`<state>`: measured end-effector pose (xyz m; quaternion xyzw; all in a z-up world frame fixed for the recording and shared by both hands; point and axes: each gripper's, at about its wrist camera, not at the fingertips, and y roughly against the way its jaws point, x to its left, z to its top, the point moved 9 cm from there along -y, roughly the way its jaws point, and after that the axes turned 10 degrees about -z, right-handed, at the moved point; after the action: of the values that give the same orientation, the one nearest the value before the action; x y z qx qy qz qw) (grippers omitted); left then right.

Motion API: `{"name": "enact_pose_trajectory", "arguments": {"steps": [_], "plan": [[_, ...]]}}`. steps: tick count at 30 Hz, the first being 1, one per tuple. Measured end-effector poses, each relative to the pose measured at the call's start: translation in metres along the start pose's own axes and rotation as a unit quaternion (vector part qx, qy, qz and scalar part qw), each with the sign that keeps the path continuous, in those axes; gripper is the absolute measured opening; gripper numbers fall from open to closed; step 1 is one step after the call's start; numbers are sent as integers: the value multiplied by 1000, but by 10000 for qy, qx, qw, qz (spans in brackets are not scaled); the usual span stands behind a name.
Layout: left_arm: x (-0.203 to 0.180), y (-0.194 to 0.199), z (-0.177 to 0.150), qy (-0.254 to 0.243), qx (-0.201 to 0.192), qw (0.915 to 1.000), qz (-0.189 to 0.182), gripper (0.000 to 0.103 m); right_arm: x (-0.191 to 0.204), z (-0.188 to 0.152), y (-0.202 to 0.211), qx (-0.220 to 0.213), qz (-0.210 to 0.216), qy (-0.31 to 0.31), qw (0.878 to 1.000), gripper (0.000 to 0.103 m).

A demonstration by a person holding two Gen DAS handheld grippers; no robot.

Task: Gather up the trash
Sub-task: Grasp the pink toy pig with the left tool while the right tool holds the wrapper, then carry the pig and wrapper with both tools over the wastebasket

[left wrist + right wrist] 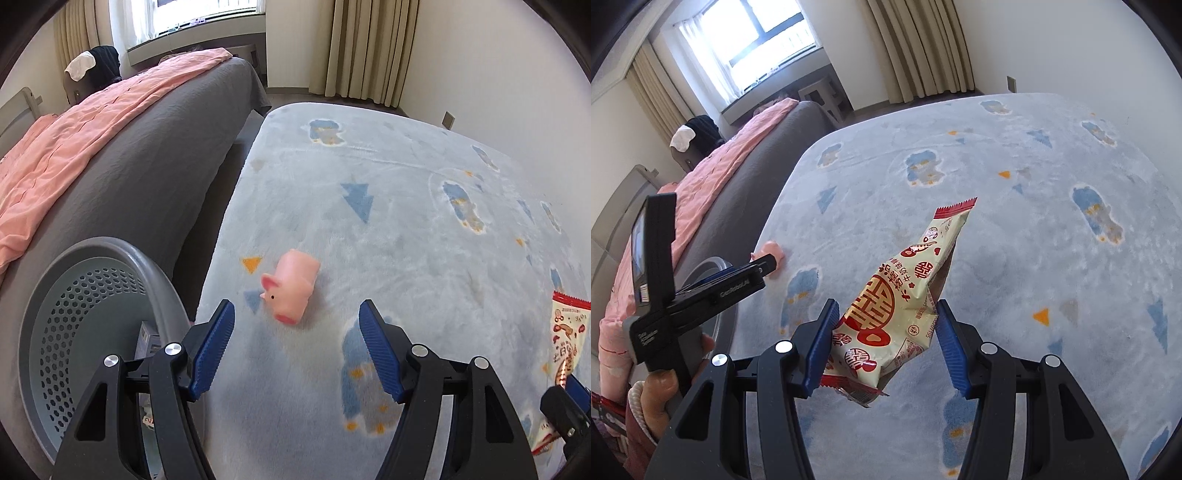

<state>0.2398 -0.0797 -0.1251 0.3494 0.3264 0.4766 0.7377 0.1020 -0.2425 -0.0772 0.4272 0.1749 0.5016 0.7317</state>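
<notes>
Clamping a cream-and-red snack wrapper [905, 295], crumpled, the right claw [886, 317]; left claw [295, 321] wide, empty.

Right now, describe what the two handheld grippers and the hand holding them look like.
Both grippers, left and right, are matte black, with angular cut-out arms, silver round pivot bolts and ribbed blue finger pads. Seen from the right wrist, the left gripper carries small white lettering on its side and an upright black screen unit. The hand on its handle wears a pink sleeve with a white ribbed cuff.

Pink pig toy [290, 287] before gaping left tool [295, 314]
</notes>
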Motion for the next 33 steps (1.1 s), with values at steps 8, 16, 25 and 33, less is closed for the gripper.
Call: {"name": "enact_pose_trajectory", "arguments": {"steps": [8, 16, 25, 33], "plan": [[5, -26, 7, 49, 104, 9998, 180, 64, -3, 1, 1, 3, 130, -73, 9999, 52], [0, -29, 3, 12, 185, 9998, 3, 32, -3, 0, 1, 4, 121, -82, 9999, 52], [-1, 21, -20, -111, -62, 9999, -49, 32, 6, -4, 1, -13, 22, 100, 9999, 52], [27, 83, -37, -193, -385, 9990, 77, 32, 34, -8, 6, -88, -33, 473, 9988, 52]]}}
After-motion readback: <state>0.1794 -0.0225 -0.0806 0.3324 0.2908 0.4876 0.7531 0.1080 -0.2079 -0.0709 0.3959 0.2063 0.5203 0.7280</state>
